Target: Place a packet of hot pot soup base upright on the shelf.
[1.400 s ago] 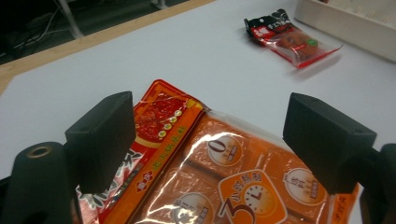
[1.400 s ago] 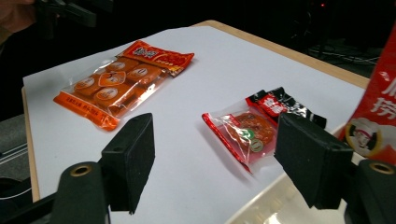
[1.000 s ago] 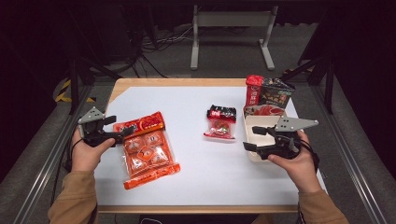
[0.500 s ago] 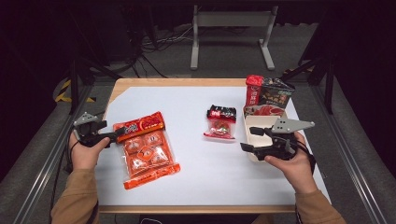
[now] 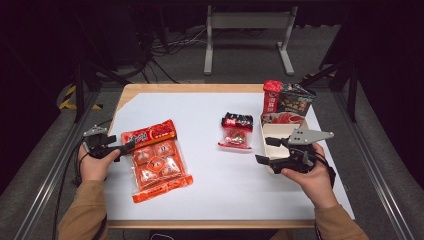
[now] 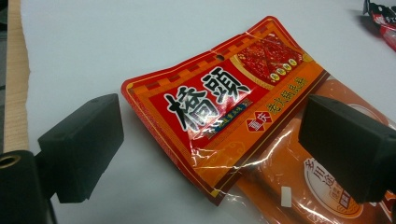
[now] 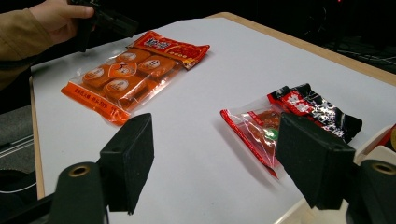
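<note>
Snack pouch [image 5: 236, 131] mid-table (tray [image 5: 280, 131] beside).

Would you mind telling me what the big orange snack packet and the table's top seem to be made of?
The big orange snack packet looks like glossy plastic film: it crinkles and glints, part see-through. The table's top looks like matte white sheet over light wood, whose grain shows at the edge.

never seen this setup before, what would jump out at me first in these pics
The big orange snack packet on the white sheet, at the table's left, with the left gripper open at its upper corner. Mid-table lies a smaller red and black packet. At the right edge the right gripper hangs open beside a tray, with a red can and a dark box behind it.
</note>
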`<state>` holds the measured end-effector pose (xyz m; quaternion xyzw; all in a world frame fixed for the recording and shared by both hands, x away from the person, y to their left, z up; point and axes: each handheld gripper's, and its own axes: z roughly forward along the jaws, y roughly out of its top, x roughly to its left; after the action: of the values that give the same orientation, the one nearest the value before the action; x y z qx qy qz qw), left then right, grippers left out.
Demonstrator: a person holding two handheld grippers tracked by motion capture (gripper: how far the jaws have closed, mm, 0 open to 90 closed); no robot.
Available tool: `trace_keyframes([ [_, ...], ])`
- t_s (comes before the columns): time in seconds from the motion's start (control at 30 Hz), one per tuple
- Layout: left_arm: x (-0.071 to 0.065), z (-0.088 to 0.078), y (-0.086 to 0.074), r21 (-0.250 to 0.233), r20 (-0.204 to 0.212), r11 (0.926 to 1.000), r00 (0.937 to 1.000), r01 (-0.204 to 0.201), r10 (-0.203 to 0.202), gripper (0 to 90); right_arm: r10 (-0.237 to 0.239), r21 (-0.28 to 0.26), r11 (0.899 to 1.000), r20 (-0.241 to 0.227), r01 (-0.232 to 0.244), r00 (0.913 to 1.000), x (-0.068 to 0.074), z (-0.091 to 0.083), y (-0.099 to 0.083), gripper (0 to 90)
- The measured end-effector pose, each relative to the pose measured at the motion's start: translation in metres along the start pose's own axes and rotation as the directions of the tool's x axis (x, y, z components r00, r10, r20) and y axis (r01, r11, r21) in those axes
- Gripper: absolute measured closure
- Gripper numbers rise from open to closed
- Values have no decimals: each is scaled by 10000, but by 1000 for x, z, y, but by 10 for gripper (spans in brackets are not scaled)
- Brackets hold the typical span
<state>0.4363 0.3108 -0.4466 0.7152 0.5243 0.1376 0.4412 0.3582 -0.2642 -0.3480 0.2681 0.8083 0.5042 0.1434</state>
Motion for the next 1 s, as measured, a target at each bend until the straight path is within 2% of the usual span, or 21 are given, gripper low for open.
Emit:
trace_keyframes([
  [0.17, 4, 2, -3, 114, -92, 9998, 9998, 184, -183, 90, -19, 83, 10000, -84, 19, 10000, 0, 3, -2, 279],
  [0.27, 6, 4, -3, 203, 72, 9990, 9991, 405, -407, 97, -46, 167, 9998, -148, 48, 9999, 1, 6, -4, 279],
  [0.37, 8, 6, -4, 258, 110, 9986, 9989, 457, -460, 99, -38, 191, 9998, -157, 41, 9999, 1, 6, -4, 279],
  [0.4, 8, 8, -4, 366, 217, 9948, 9952, 946, -954, 95, -29, 192, 9998, -161, 33, 9999, 1, 7, -4, 278],
  [0.47, 7, 11, -4, 459, 274, 9914, 9919, 1229, -1242, 87, -20, 195, 9998, -184, 23, 9998, 1, 7, -5, 278],
  [0.6, 5, 16, -4, 641, 443, 9922, 9929, 1071, -1100, 91, 34, 216, 9998, -191, -30, 9998, 0, 8, -6, 276],
  [0.8, 7, 15, -5, 573, 511, 9929, 9929, 1043, -1072, 111, -5, 165, 9999, -298, 10, 9996, -1, 9, -7, 272],
  [0.87, 6, 14, -5, 673, 763, 9919, 9907, 1076, -1126, 158, 9, 172, 9999, -270, -5, 9996, -2, 10, -8, 271],
  [1.0, 1, 13, -1, 620, 892, 9944, 9919, 853, -907, 177, 15, 147, 9999, -303, -10, 9995, -3, 9, -8, 266],
])
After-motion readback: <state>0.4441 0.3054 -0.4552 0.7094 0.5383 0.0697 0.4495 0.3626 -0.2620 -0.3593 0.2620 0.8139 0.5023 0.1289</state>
